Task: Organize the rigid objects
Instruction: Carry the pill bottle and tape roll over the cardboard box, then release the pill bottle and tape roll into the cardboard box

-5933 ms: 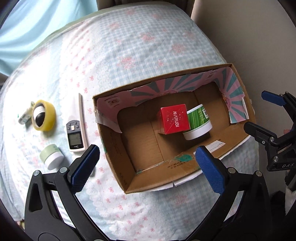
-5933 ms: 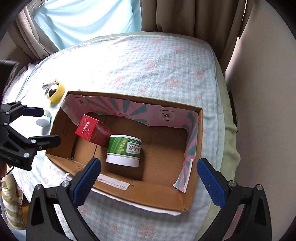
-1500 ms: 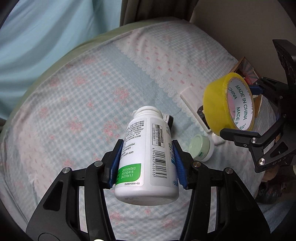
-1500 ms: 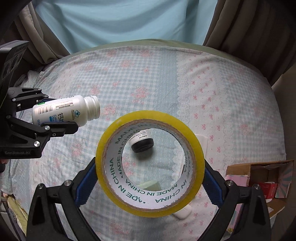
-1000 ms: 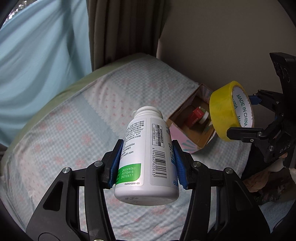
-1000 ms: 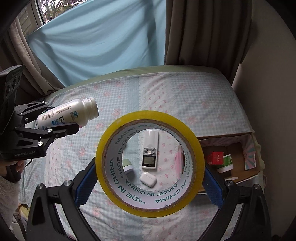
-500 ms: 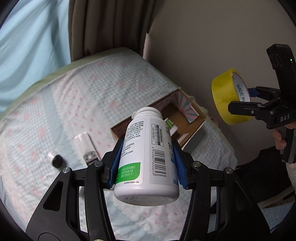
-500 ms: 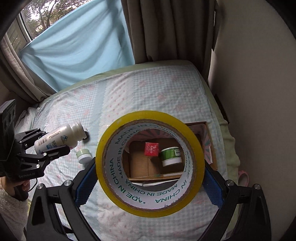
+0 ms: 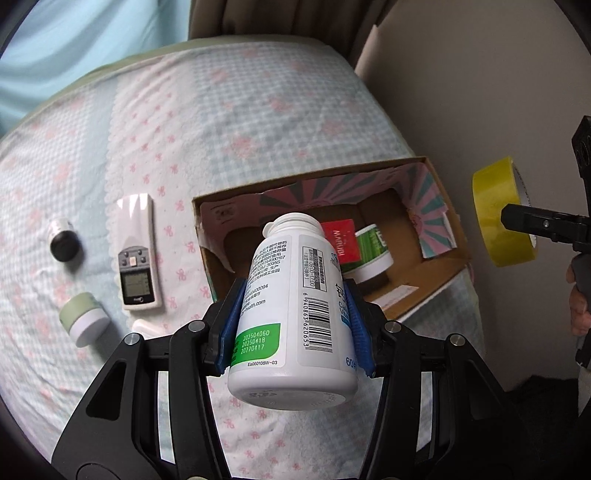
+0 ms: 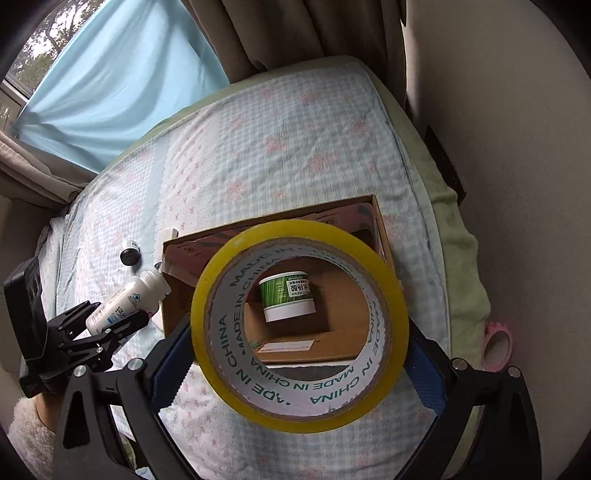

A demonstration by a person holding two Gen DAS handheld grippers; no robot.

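Left tool (image 9: 295, 325) clamped on white bottle (image 9: 295, 317), right tool (image 10: 299, 354) gripping yellow tape roll (image 10: 299, 306), both above box (image 9: 436, 273).

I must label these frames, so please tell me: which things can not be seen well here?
- Red carton: left wrist view, partly behind the white pill bottle; hidden in right wrist view.
- Small white case: left gripper covers most.
- Brown cardboard box floor: yellow tape roll in right gripper blocks it.

Bed (image 9: 258, 110), beige wall (image 10: 517, 147), curtains (image 10: 258, 33), possibly window (image 10: 22, 62).
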